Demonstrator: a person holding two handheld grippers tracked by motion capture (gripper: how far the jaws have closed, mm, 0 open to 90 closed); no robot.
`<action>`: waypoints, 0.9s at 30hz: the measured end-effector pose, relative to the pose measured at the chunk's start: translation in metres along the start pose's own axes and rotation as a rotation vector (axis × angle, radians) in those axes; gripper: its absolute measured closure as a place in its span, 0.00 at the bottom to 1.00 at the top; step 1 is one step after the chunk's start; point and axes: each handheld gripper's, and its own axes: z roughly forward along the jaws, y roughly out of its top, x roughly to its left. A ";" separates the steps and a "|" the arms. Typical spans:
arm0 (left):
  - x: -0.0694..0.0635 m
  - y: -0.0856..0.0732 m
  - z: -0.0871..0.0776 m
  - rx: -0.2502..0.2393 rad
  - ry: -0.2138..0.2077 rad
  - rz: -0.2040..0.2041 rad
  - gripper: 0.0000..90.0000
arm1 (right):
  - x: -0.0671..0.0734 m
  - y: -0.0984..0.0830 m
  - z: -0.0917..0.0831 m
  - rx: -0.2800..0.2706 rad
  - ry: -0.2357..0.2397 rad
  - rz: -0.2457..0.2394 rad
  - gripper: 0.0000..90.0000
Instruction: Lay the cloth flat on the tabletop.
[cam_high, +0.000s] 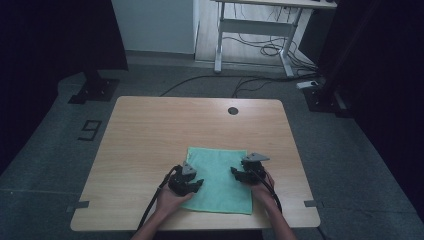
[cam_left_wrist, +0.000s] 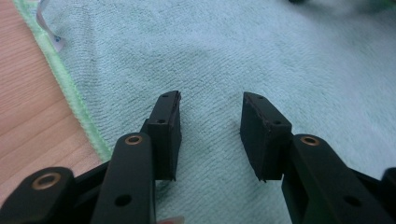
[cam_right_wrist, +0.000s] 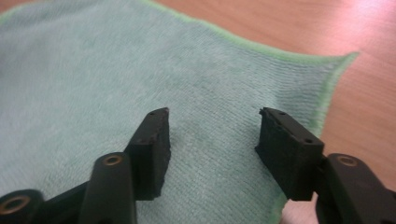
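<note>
1. My left claw is standing half open over the green cloth, nothing between its jaws.
2. My right claw is hanging open above the cloth's edge, gripping nothing.
3. The cloth is lying flat on the table, near its front edge.

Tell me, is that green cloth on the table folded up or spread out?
Spread out, as far as shows. The green cloth lies flat on the table as a plain rectangle with no turned-over edge; whether it is doubled, I cannot tell.
</note>
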 end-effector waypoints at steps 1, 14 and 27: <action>-0.001 -0.001 0.000 -0.005 0.004 0.003 0.65 | -0.004 0.001 0.001 -0.005 0.007 0.023 0.52; 0.004 -0.004 -0.002 -0.016 0.000 -0.006 0.67 | -0.025 0.029 0.019 -0.004 -0.033 0.067 0.53; 0.014 0.003 0.001 -0.003 -0.008 -0.014 0.63 | -0.043 0.034 0.028 0.009 -0.111 0.087 0.53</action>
